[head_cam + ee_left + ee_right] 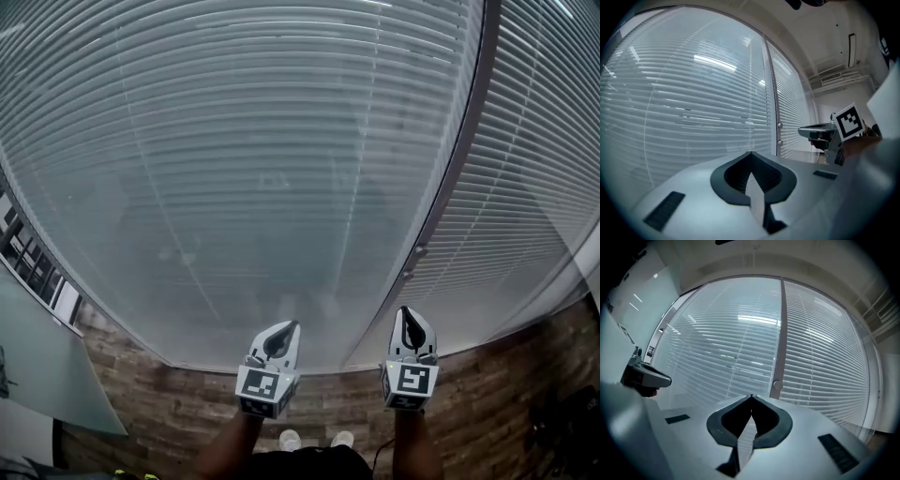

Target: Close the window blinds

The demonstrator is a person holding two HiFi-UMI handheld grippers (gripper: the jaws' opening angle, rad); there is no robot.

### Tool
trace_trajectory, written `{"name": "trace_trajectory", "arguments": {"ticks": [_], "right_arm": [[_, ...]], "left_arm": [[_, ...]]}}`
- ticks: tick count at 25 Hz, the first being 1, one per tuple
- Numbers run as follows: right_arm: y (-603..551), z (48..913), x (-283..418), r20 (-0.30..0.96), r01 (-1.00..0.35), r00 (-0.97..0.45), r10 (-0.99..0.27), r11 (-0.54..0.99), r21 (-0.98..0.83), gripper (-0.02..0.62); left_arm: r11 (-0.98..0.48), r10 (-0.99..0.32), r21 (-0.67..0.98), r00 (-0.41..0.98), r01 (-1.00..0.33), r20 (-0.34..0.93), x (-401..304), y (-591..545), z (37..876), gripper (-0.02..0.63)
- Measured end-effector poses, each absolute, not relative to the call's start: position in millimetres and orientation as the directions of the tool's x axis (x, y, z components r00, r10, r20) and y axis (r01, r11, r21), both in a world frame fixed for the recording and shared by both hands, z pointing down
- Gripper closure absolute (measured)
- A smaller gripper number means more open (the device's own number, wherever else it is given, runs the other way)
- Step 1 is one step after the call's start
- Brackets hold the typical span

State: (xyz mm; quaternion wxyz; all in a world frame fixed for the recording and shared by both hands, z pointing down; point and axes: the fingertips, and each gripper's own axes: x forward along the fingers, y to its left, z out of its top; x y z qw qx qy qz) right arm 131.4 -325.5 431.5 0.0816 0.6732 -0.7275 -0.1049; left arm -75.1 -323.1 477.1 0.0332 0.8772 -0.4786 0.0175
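My left gripper (291, 328) and right gripper (406, 314) are both pressed together, empty. The blinds (281, 169) hang ahead behind glass, slats light and flimsy; I'd take what look like frame knobs (419, 251) instead.

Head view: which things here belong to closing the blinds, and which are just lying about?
For the job: window blinds; left hand-held gripper; right hand-held gripper, both shut, empty; frame knobs, probably.
Lying about: wooden floor; pale panel.
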Motion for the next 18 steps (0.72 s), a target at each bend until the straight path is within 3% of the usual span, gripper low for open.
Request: {"name": "trace_trajectory", "arguments": {"ticks": [18], "right_arm": [[-255, 454, 101, -0.018, -0.961, -0.239, -0.971, 0.234, 0.15, 0.592]], "left_arm": [[-0.405, -0.912, 0.066, 0.408, -0.912, 0.047, -89, -252, 478, 0.606]]}}
